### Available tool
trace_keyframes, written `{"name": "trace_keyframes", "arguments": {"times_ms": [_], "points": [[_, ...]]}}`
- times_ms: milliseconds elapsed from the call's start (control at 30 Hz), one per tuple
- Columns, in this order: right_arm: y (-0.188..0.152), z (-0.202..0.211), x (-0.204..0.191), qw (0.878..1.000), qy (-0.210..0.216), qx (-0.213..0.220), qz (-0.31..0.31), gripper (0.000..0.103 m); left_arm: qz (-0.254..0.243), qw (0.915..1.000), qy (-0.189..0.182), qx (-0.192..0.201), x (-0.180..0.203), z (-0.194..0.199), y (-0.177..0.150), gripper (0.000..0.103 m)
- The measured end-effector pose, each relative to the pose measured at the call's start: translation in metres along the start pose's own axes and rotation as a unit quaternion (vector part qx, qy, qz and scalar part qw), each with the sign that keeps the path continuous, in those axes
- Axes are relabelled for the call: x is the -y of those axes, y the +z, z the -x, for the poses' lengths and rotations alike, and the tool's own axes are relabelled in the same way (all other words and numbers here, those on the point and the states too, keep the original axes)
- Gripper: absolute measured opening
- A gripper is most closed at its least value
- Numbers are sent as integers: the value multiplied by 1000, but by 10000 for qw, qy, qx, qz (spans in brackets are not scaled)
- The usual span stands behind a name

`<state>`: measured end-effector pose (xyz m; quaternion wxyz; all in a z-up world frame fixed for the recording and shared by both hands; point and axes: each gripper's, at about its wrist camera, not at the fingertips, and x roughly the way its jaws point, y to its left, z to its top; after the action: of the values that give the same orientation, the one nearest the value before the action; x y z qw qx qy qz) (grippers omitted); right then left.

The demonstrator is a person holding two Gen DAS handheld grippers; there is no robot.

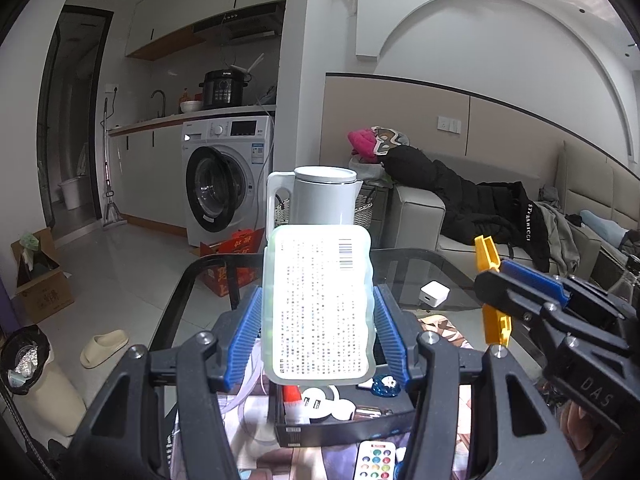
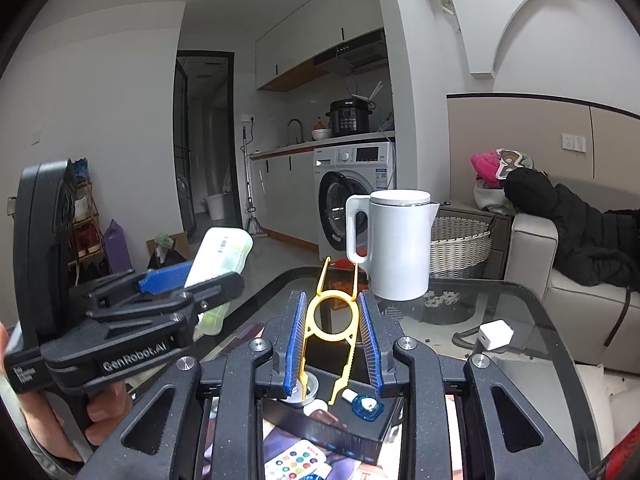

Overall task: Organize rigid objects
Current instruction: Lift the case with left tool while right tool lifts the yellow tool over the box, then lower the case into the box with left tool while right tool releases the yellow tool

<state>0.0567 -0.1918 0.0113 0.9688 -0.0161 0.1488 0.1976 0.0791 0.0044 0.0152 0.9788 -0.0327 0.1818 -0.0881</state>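
Observation:
My left gripper (image 1: 318, 312) is shut on a translucent white plastic case (image 1: 318, 300) with a barcode label, held upright between the blue pads. From the right wrist view the same case (image 2: 222, 256) sticks up out of that gripper (image 2: 192, 280) at the left. A flat yellow plastic tool (image 2: 323, 276) with a ring in its middle is clamped in my right gripper (image 2: 332, 320). Both are held above an open black box (image 2: 328, 432) with several small items inside. The yellow tool (image 1: 486, 254) and right gripper (image 1: 492, 280) also show at the right of the left wrist view.
A white kettle (image 2: 400, 244) stands at the far end of the glass table (image 2: 500, 300), and a white charger cube (image 2: 496, 334) lies at the right. A remote with coloured buttons (image 2: 296, 462) lies just before the box. A sofa with dark clothes (image 2: 592, 236) is to the right.

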Motion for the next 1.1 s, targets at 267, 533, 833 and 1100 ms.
{"name": "trace_keyframes", "arguments": {"times_ms": [267, 533, 833, 1100], "points": [[8, -28, 2, 9998, -100, -45, -179, 26, 367, 9993, -6, 55, -11, -17, 11, 54], [1, -61, 9, 9983, -141, -518, -232, 26, 234, 9981, -39, -567, -2, -51, 2, 54], [-28, -99, 31, 9855, -65, -1521, -743, 26, 309, 9884, -135, -1479, 3, -100, -32, 54], [-58, -119, 40, 9720, -89, -2172, -895, 26, 334, 9783, -181, -2036, 9, -118, -55, 54]]}}
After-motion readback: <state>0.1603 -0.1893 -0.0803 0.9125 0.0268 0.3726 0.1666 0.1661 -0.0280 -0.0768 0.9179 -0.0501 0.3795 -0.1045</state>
